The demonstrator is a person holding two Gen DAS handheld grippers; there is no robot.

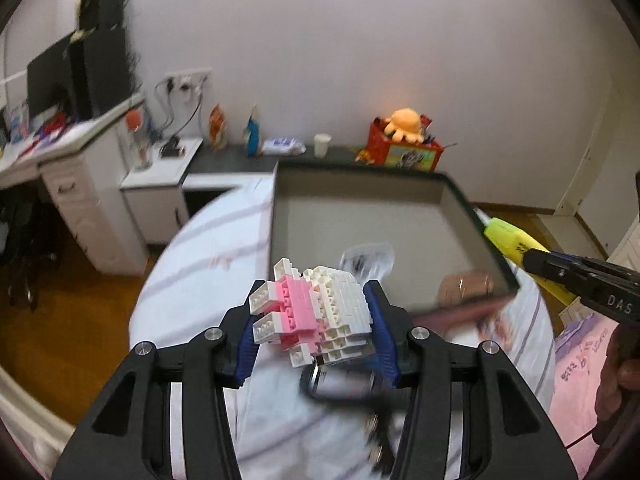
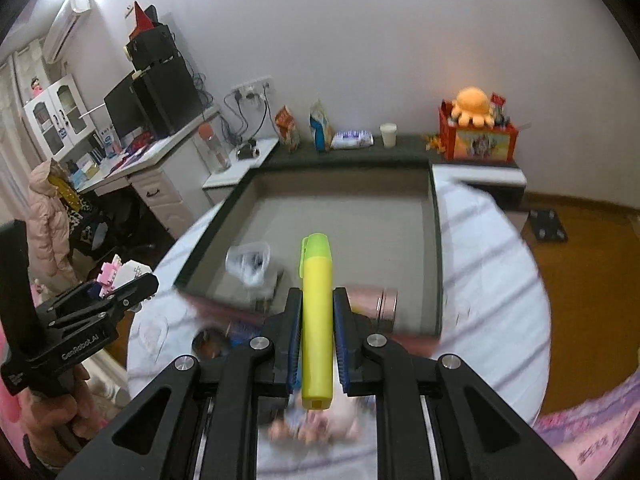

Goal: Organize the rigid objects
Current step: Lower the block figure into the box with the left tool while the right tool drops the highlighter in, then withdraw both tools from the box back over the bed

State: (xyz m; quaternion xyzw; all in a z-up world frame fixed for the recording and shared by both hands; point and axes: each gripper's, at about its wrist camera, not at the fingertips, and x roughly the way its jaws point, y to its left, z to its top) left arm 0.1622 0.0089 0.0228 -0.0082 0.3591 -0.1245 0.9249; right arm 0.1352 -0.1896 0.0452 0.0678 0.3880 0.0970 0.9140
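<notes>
My left gripper [image 1: 314, 300] is shut on a pink and white brick model [image 1: 316, 312] and holds it in the air above the striped cloth, near the front left corner of a dark shallow box [image 1: 468, 204]. My right gripper [image 2: 317, 298] is shut on a yellow highlighter [image 2: 317, 320] with a green cap, pointing toward the box [image 2: 436, 240]. The highlighter also shows at the right in the left wrist view [image 1: 516, 246]. In the box lie a clear plastic item [image 2: 248, 262] and a pinkish cylinder [image 2: 376, 300]. The left gripper with the brick model [image 2: 120, 274] shows at the left in the right wrist view.
The box rests on a round surface with a white striped cloth [image 2: 492, 276]. Blurred small items lie on the cloth under the grippers. Behind stand a dark shelf with snack bags [image 2: 288, 124], a cup [image 2: 388, 134] and a red box with an orange plush [image 2: 474, 128]. A desk stands at the left.
</notes>
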